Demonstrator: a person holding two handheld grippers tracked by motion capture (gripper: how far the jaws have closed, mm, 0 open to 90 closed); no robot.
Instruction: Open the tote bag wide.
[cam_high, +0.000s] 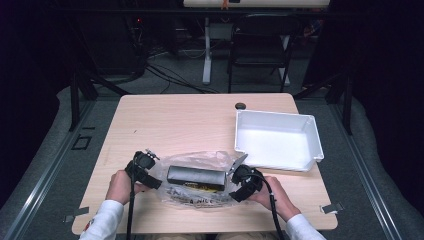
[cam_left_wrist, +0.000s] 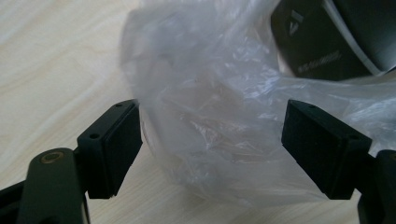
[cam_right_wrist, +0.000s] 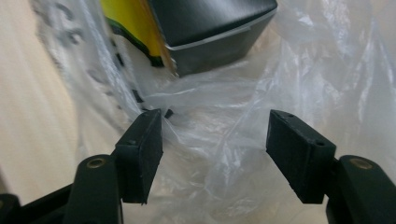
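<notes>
**Two grippers closing in on a bagged black case**

Across the near half of the wooden desk (cam_high: 200, 120), things are lying in a tight cluster, while the white tray (cam_high: 310, 131) is sitting well apart at the far right, with nothing in it. Nearest the person, a clear plastic bag (cam_high: 197, 197) is lying crumpled and spread flat, with printed lettering along its near edge. Inside it, a long black case (cam_high: 196, 178) is resting lengthwise on top of a yellow-and-black card (cam_high: 200, 187).

On either end of the bag, the grippers are reaching in. The left gripper (cam_left_wrist: 211, 149) is holding its fingers wide apart with loose bag film bulging between them, and one corner of the case is showing just beyond. The right gripper (cam_right_wrist: 214, 156) is likewise standing with its fingers spread, straddling folds of film just short of the case's end.

Judging from this, the work in hand is taking hold of the bag to free or move the case. The film is looking thin and slippery, so a pinch on a single loose fold is likely to slide off or tear. If both ends are being lifted unevenly, the case is liable to slip out through whichever end is open, though which end that is cannot be told.
</notes>
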